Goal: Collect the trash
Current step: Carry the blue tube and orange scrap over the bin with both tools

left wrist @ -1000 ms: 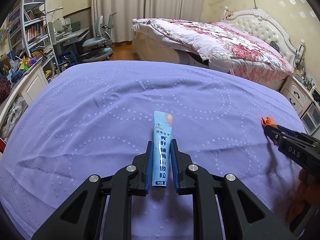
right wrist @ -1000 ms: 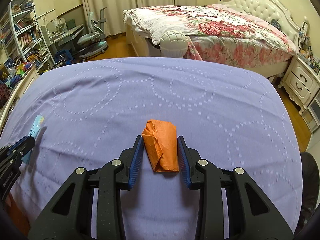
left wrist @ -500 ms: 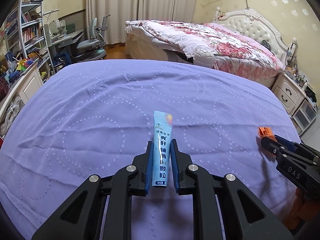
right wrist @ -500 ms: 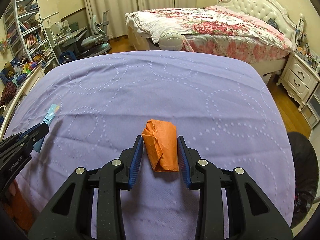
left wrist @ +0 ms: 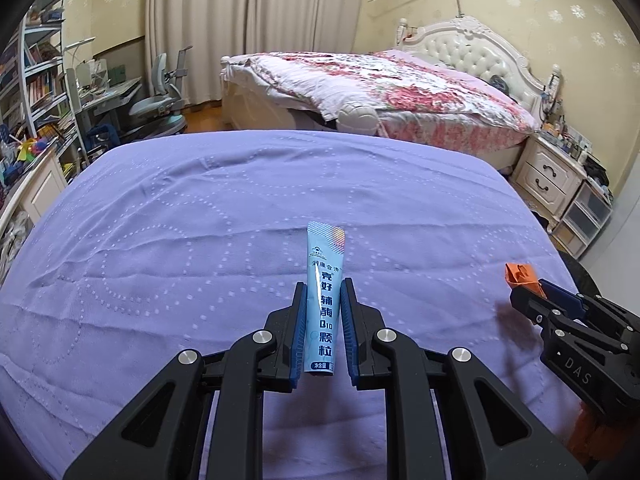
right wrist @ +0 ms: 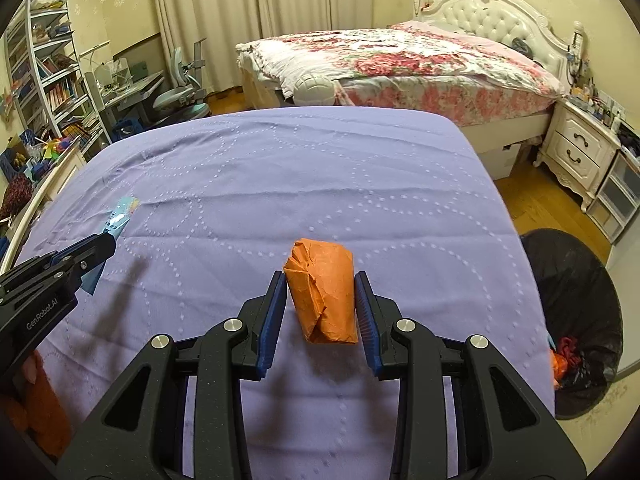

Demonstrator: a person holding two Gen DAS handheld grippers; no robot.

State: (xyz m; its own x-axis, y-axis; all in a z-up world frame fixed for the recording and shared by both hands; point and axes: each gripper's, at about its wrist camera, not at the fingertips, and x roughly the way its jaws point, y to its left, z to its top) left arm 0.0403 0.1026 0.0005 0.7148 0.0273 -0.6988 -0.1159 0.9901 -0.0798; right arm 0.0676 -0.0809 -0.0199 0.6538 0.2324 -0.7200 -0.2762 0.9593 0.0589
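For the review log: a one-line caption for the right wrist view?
Right gripper holds crumpled orange paper above purple bedspread.

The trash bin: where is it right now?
In the right wrist view, the black-lined trash bin stands on the floor at the lower right, beside the purple-covered bed's right edge, below the white nightstand.

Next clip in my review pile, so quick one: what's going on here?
A person is collecting trash off a purple bed cover with a gripper in each hand. The left gripper is shut on a blue sachet, and the right gripper is shut on an orange wrapper. Both pieces are lifted clear of the cover. A black-lined bin with some trash already inside stands on the floor at the right; nothing has been dropped in yet.
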